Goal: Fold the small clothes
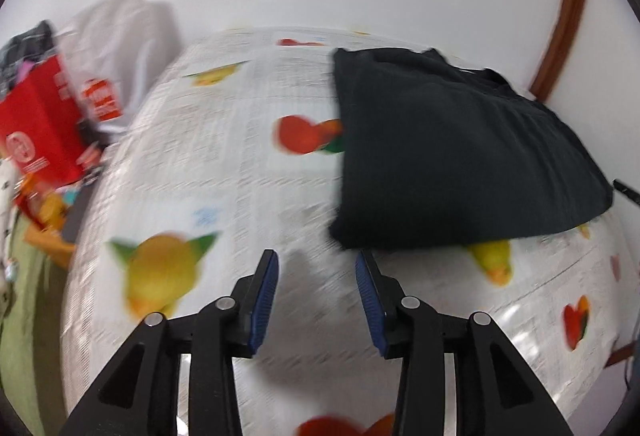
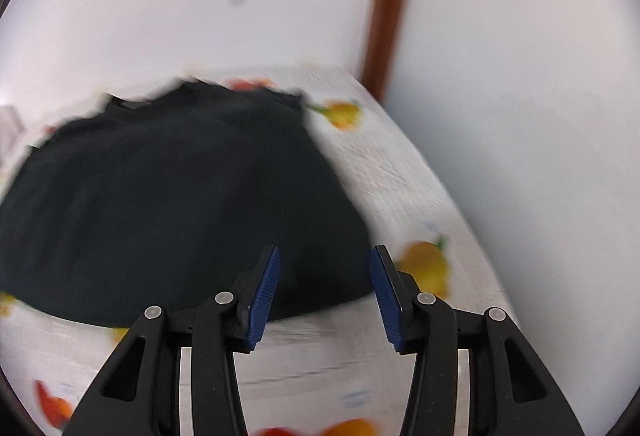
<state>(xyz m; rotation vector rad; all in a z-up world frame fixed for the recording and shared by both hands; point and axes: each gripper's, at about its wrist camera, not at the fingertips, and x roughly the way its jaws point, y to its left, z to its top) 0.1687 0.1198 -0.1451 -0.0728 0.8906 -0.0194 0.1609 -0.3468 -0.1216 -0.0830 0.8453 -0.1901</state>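
A dark, nearly black garment (image 1: pixel 452 152) lies flat on a table covered with a white fruit-print cloth (image 1: pixel 240 164). In the left wrist view it fills the right half, and my left gripper (image 1: pixel 317 260) is open and empty, just short of its near left corner. In the right wrist view the garment (image 2: pixel 172 204) fills the left and middle. My right gripper (image 2: pixel 325 256) is open and empty over its near right edge. Both views are blurred by motion.
A red box (image 1: pixel 40 128) and white bags (image 1: pixel 120 48) sit beyond the table's left edge, with other clutter below them. A white wall with a brown vertical strip (image 2: pixel 390 4) stands behind the table. The table's right edge (image 2: pixel 452 196) is near my right gripper.
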